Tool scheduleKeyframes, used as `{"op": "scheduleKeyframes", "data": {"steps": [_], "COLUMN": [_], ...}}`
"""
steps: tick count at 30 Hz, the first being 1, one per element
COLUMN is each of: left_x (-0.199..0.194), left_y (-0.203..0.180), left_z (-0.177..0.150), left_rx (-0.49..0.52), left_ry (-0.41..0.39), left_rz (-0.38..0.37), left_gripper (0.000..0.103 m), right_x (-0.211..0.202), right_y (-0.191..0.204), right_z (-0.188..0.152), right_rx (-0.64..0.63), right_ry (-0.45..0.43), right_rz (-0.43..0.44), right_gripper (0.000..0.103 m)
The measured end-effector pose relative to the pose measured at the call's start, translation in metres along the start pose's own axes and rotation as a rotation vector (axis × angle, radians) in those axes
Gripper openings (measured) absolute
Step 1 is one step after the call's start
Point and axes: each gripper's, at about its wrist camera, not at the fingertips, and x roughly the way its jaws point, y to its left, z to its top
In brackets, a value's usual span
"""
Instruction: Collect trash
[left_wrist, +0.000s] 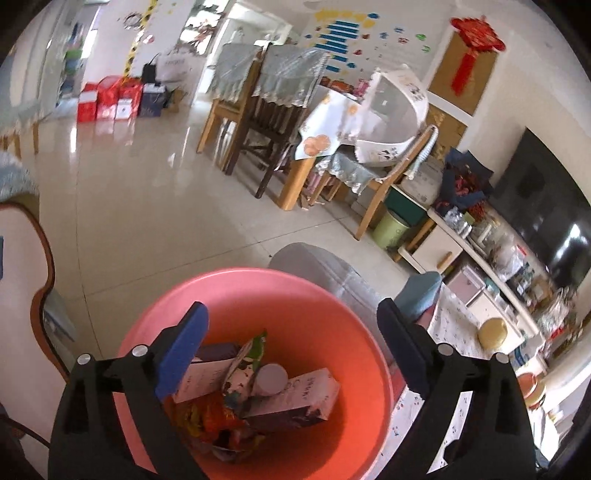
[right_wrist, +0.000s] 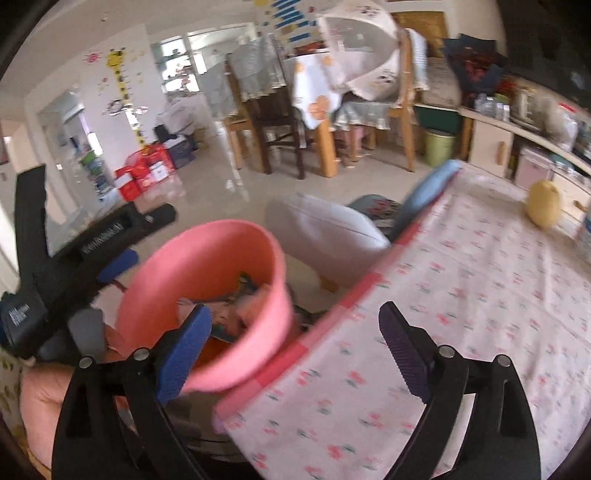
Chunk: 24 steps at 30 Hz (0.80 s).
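Left gripper (left_wrist: 291, 347) jaws spread wide, nothing between the pads; directly below them, lower centre of frame, the pink bin (left_wrist: 306, 291) holds the trash (left_wrist: 258, 387): cartons, wrappers, a white cap. Right gripper (right_wrist: 295, 339) likewise splayed and empty, with the bin behind its left finger (right_wrist: 184, 350), beside the floral-cloth table (right_wrist: 461, 295).

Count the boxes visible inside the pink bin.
2: a pale box lying right of centre in the pink bin, and a white box at the left; wrappers may hide more.
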Motion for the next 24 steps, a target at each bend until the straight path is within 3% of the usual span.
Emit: {"op": "scheduleKeyframes", "data": {"steps": [14, 24], "left_x": [-0.024, -0.043], "left_y": [-0.107, -0.174], "left_z": [-0.043, -0.086], "left_rx": [0.301, 0.474], "left_ry": [-0.022, -0.032], "left_rz": [-0.154, -0.235], "left_gripper": [0.098, 0.099], "right_x": [-0.069, -0.116], "right_y": [-0.08, -0.124], "right_z": [-0.054, -0.08], "right_rx": [0.087, 0.172], "right_ry": [-0.007, -0.041], "right_rz": [-0.194, -0.279], "right_gripper": [0.092, 0.094]}}
